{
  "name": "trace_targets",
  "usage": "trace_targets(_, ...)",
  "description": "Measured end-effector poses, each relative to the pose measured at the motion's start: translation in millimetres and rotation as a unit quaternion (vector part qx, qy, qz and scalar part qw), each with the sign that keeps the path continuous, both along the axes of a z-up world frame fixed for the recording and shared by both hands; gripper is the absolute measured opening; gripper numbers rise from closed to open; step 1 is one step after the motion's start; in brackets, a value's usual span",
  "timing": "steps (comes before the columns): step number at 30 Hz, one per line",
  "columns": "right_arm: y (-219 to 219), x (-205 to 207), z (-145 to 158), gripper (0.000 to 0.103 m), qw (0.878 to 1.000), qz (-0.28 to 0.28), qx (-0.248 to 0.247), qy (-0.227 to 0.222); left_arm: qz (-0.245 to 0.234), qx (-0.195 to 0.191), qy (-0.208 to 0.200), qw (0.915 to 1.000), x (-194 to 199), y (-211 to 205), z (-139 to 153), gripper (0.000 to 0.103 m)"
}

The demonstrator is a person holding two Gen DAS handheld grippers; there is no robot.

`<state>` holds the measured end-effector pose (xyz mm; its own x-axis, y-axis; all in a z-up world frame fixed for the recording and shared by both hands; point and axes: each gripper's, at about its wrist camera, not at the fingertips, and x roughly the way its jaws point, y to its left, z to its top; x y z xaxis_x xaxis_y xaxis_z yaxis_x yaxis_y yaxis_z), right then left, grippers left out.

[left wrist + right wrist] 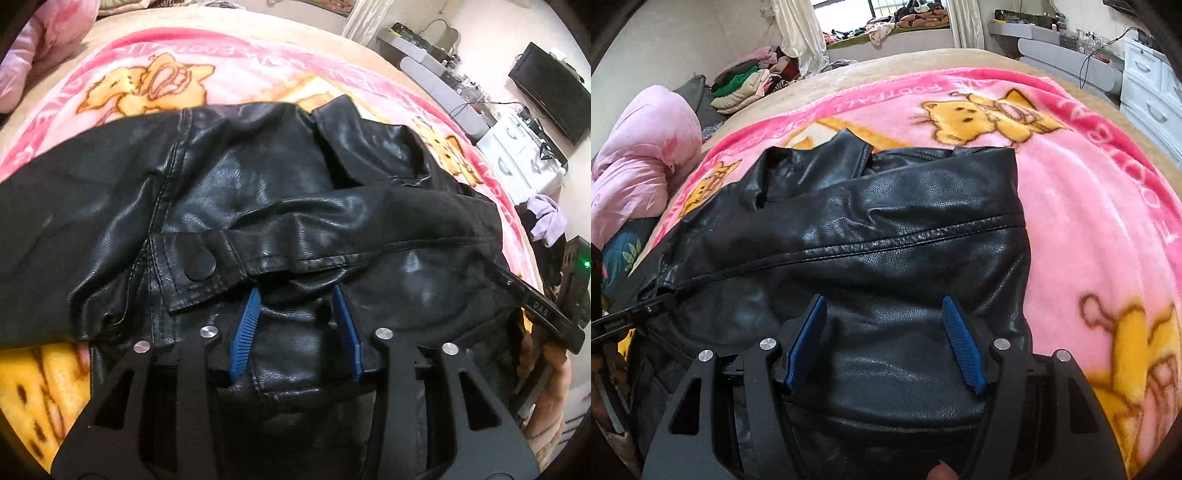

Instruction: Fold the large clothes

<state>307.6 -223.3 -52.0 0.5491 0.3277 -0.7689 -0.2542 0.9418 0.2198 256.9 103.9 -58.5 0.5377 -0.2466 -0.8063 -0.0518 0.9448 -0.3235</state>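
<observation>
The jacket is lying on the blanket, sleeves already folded in. The left gripper and right gripper are both spread wide, gripping nothing, low over its near hem. A final fold is probably remaining.

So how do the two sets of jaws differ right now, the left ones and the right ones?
The left gripper has its blue tips tucked under a snap-buttoned cuff of the black leather jacket; the right gripper has both tips in plain sight above a smooth panel of the jacket. The left jaws look set narrower than the right. Both are open, gripping nothing, over the pink cartoon blanket.
</observation>
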Motion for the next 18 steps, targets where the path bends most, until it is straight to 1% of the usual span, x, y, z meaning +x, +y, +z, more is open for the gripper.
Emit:
trace_targets(1, 0, -4, 5, 0.072, 1.0, 0.003, 0.007, -0.002, -0.002, 0.001, -0.005, 1.0, -1, -2, 4, 0.043)
trace_targets(4, 0, -11, 18, 0.073, 1.0, 0.013, 0.024, -0.014, -0.016, 0.009, -0.027, 0.9995, -8, -13, 22, 0.055)
trace_targets(5, 1, -15, 23, 0.074, 0.999, 0.015, 0.027, -0.02, -0.019, 0.011, -0.033, 0.9992, -11, -17, 27, 0.063)
trace_targets(6, 3, -19, 28, 0.076, 0.999, 0.019, 0.032, -0.026, -0.023, 0.014, -0.04, 0.9988, -14, -22, 33, 0.067)
trace_targets(7, 5, -22, 31, 0.079, 0.999, 0.026, 0.037, -0.03, -0.026, 0.016, -0.042, 0.9986, -17, -25, 35, 0.074)
trace_targets(9, 8, -27, 36, 0.082, 0.998, 0.033, 0.041, -0.035, -0.036, 0.014, -0.044, 0.9983, -22, -31, 37, 0.079)
trace_targets(11, 11, -33, 41, 0.09, 0.997, 0.038, 0.048, -0.04, -0.038, 0.01, -0.04, 0.9984, -26, -35, 37, 0.086)
trace_targets(14, 16, -39, 43, 0.091, 0.996, 0.045, 0.059, -0.04, -0.033, 0.017, -0.035, 0.9987, -30, -39, 33, 0.089)
trace_targets(16, 18, -41, 44, 0.091, 0.996, 0.05, 0.06, -0.042, -0.027, 0.031, -0.029, 0.9987, -33, -38, 29, 0.09)
trace_targets(18, 21, -43, 42, 0.091, 0.996, 0.051, 0.054, -0.042, -0.025, 0.059, -0.008, 0.9979, -35, -39, 19, 0.09)
